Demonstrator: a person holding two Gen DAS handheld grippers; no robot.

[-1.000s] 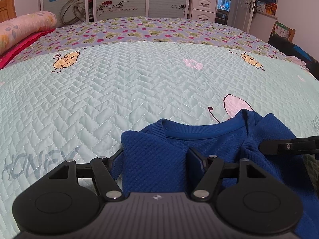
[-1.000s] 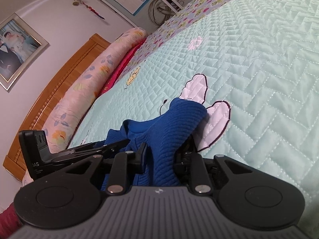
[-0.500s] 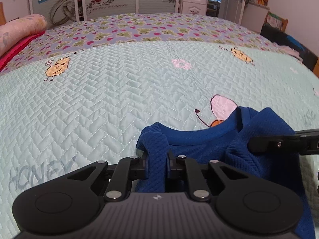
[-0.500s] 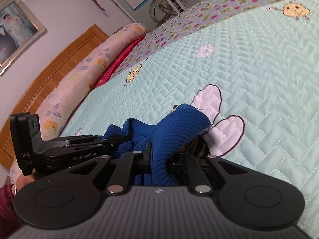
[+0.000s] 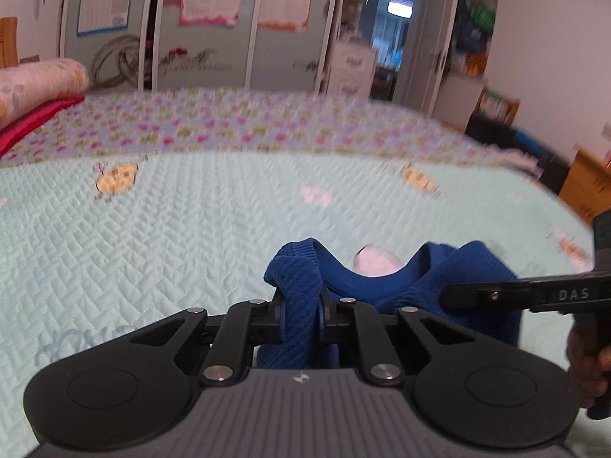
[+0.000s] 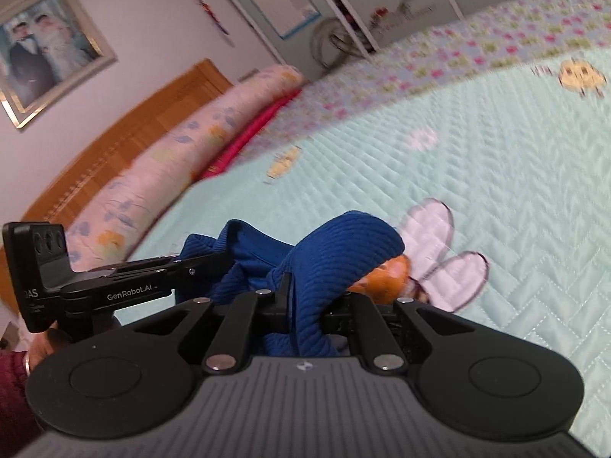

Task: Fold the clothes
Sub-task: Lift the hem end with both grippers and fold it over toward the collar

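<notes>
A blue knit sweater (image 5: 385,286) hangs bunched above the pale green quilt (image 5: 191,229), lifted at its neckline. In the left wrist view my left gripper (image 5: 301,301) is shut on a fold of the sweater at one shoulder. My right gripper (image 5: 446,294) comes in from the right and bites the other shoulder. The right wrist view shows the right gripper (image 6: 305,305) with its jaws closing on a thick fold of the sweater (image 6: 343,244), pads pressing the cloth. There the left gripper (image 6: 221,261) grips from the left. The sweater's lower part is hidden.
The quilted bed stretches wide ahead. A long flowered bolster (image 6: 172,160) lies along the wooden headboard (image 6: 114,133) at the left. Wardrobe doors (image 5: 229,38) stand beyond the far edge. A hand (image 5: 588,358) holds the right gripper's handle.
The left gripper shut on the sweater's shoulder and the right tightened on the other. Both rose, pulling the neckline off the quilt; more of the room's back wall shows.
</notes>
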